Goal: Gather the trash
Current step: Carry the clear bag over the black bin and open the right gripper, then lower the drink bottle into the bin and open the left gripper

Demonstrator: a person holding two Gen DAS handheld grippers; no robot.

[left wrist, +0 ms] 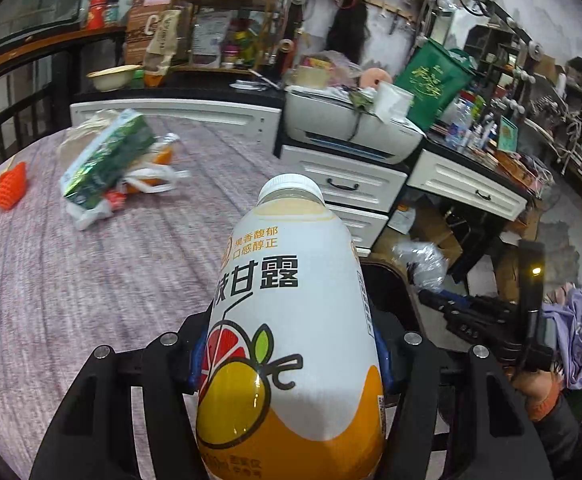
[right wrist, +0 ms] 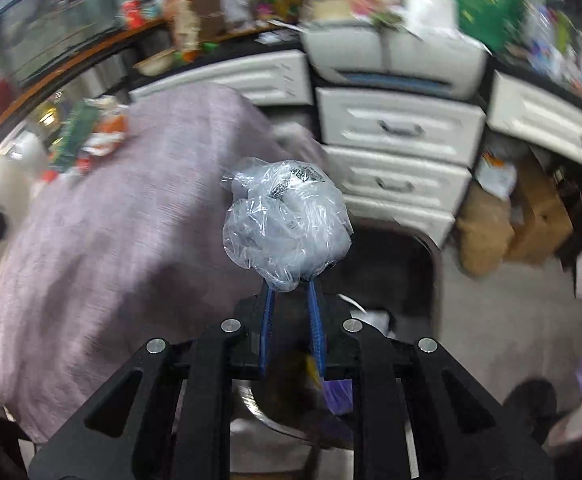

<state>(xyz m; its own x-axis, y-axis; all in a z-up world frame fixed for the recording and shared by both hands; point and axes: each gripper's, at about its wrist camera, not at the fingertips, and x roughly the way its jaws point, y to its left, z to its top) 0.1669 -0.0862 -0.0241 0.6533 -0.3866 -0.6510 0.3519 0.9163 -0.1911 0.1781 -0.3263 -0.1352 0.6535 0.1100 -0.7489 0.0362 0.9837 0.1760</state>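
The left claw [left wrist: 291, 360] is clamped on a juice bottle [left wrist: 291, 320] standing up between its fingers. The right claw [right wrist: 291, 284] pinches a crumpled plastic bag [right wrist: 287, 220] at its tips.

Indoor light, kinda flat and coolish, nothing harsh. Left wrist view is mostly sharp: the print on the bottle [left wrist: 291, 320] reads clean, and there's a small glare spot low on its label. Slight smear on the green packet [left wrist: 105, 160] at middle left. Right wrist view is way worse: heavy motion blur across the whole upper half and both sides, drawers [right wrist: 399, 132] streaked, only the crumpled plastic wad [right wrist: 287, 220] at center stays crisp. A soft shadow sits on the purple cloth [right wrist: 111, 220] left of center. Both frames bend hard at the edges, with black fisheye corners.
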